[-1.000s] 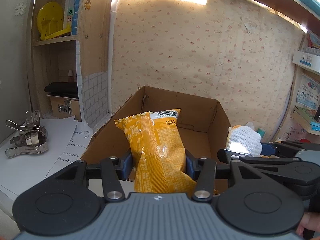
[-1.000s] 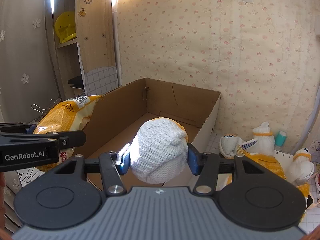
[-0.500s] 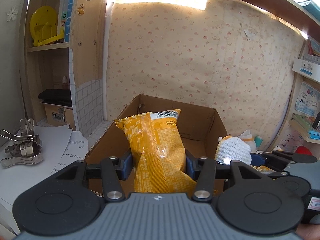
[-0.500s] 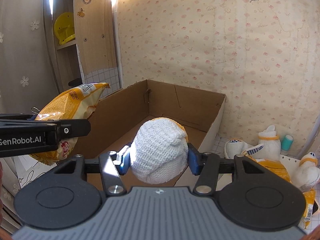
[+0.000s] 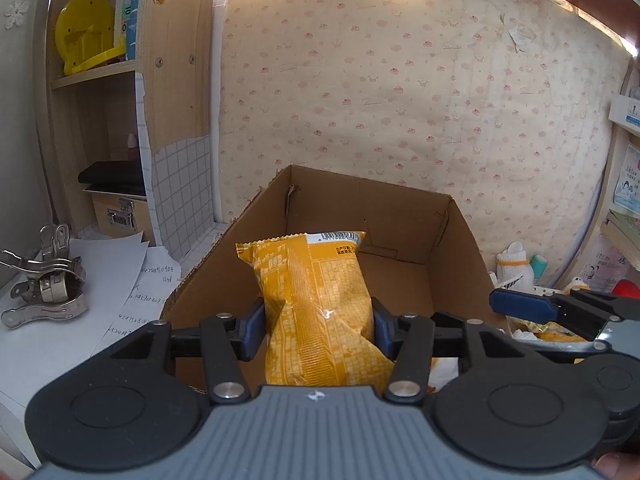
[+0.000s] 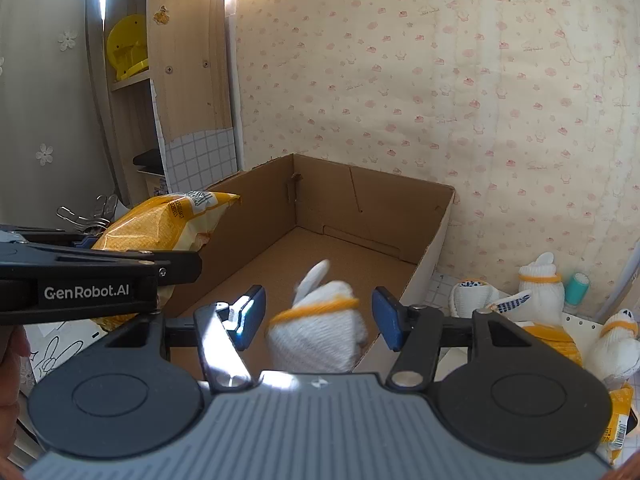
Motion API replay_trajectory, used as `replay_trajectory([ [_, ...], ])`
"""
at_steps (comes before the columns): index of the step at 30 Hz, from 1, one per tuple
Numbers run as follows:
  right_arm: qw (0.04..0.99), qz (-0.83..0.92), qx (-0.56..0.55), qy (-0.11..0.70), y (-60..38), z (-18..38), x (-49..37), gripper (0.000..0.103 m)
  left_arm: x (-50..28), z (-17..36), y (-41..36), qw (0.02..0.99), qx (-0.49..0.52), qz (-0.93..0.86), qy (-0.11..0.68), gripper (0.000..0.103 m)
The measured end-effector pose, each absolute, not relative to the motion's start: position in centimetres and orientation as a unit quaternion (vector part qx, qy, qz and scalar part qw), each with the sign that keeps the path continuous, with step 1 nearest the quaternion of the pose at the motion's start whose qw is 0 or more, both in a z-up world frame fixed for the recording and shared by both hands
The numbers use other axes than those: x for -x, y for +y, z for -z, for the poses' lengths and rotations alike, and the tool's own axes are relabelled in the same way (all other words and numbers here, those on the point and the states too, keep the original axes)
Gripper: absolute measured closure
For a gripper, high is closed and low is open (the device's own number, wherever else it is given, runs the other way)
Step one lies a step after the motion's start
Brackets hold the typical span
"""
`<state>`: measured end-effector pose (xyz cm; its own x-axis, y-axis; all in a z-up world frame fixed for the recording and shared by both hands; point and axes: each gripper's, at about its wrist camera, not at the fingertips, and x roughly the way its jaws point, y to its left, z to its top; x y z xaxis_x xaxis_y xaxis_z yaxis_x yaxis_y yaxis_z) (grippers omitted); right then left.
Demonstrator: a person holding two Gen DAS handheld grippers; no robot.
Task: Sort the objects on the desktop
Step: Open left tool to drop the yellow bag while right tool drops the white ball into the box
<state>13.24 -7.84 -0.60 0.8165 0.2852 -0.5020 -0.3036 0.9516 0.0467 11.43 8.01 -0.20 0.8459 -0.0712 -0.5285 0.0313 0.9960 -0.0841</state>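
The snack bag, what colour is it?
Yellow-orange with small print; the snack bag shows best in the left wrist view.

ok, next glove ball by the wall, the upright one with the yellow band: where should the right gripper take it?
Judging by its pose, grip the rolled glove across its wide lower body, below the yellow band, coming from above with the fingers to its left and right. It stands upright and its top narrows, so a high grip would likely slip off. The teal bottle stands close on its right, so keep that finger tight in.

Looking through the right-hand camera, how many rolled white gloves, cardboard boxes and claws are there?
Rolled white gloves: 4
Cardboard boxes: 1
Claws: 2
Total: 7
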Motion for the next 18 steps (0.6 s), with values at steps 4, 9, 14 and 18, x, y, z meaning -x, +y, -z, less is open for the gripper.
replay_trajectory([
  [4,0.954,-0.156,0.016,0.257,-8.1,0.4,-13.0,0.045,-11.4,0.2,8.0,0.96,0.033,0.019,0.278,0.044],
  [9,0.957,-0.153,0.008,0.247,-8.8,-0.1,-12.3,0.045,-11.2,0.3,7.7,0.961,0.024,0.012,0.277,0.038],
  [14,0.961,-0.144,0.005,0.236,-9.8,-0.7,-11.3,0.045,-10.6,0.1,7.3,0.963,0.02,0.014,0.269,0.038],
  [18,0.964,-0.137,0.003,0.227,-10.8,-0.9,-10.0,0.045,-9.9,-0.2,6.8,0.965,0.021,0.021,0.26,0.038],
])
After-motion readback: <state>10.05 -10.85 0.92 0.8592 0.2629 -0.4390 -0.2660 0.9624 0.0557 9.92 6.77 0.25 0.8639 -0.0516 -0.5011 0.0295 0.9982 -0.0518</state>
